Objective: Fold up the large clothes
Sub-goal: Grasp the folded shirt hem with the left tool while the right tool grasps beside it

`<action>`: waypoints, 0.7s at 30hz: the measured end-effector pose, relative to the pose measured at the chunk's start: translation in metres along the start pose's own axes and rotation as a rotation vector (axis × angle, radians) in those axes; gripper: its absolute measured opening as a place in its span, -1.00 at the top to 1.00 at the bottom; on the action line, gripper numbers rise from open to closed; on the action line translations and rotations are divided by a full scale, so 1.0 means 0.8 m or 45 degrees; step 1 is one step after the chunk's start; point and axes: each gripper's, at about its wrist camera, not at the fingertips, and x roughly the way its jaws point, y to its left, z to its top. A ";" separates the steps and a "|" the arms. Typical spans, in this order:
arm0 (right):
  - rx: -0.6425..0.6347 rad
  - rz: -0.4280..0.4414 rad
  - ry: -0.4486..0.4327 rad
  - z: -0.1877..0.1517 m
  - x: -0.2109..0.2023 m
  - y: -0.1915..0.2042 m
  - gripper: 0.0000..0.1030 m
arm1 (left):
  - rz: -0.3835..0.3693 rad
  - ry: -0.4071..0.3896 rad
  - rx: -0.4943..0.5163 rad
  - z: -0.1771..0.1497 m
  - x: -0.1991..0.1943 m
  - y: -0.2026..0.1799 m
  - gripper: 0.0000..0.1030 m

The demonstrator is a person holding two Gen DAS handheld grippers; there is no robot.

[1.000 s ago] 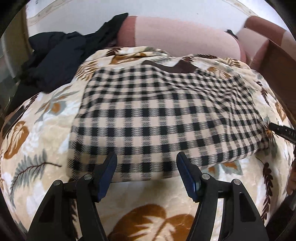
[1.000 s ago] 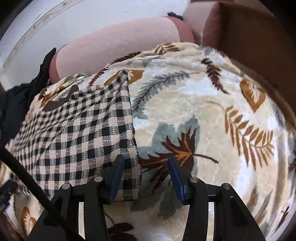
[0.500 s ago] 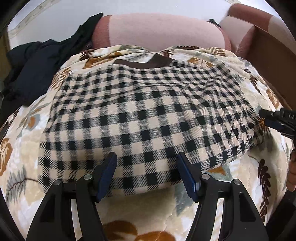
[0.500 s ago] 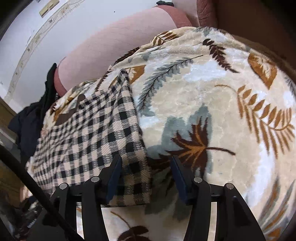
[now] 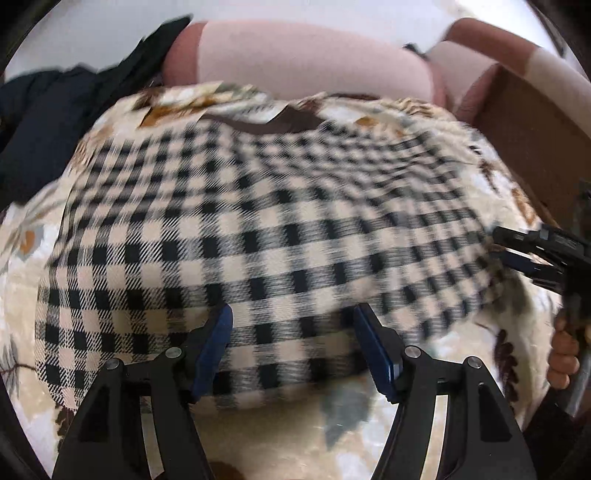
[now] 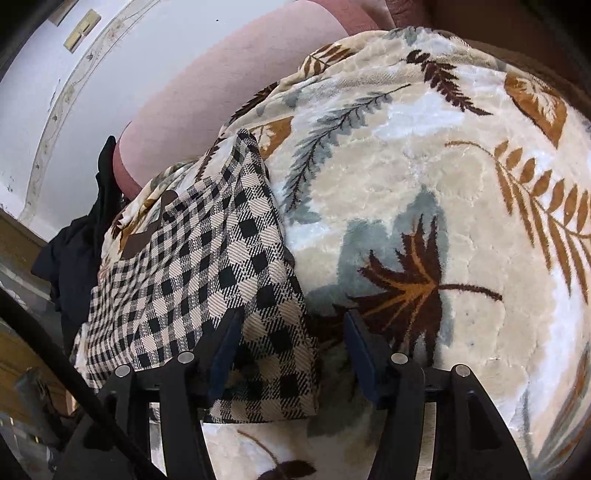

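Both grippers have closed in on the garment (image 5: 258,221), which lies on the blanket (image 6: 424,184). The left gripper (image 5: 291,347), spread, now straddles its near hem; the right gripper (image 6: 291,347), spread, straddles its corner. Pinching likely comes next.

We see a pink sofa backrest (image 5: 310,59) behind a cream blanket with leaf pattern (image 6: 424,177) which covers the seat. The white wall (image 6: 55,74) has a decorated border and a beige switch plate (image 6: 82,31). Dark clothes (image 5: 48,122) lie at the left. A brown panel (image 5: 532,140) stands at the right.
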 end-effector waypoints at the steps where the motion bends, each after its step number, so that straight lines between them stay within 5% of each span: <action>1: 0.006 0.007 0.000 0.001 0.000 -0.001 -0.23 | -0.014 -0.042 0.054 -0.001 -0.009 -0.014 -0.30; 5: 0.034 0.023 -0.002 0.003 0.001 -0.006 -0.27 | -0.045 -0.147 0.296 -0.013 -0.027 -0.069 -0.30; 8: 0.053 0.031 -0.002 0.009 0.007 -0.010 -0.29 | -0.068 -0.119 0.430 -0.026 -0.018 -0.106 -0.30; 21: 0.165 0.361 0.194 0.083 0.084 -0.049 -0.35 | -0.052 -0.063 0.601 -0.032 0.035 -0.181 -0.30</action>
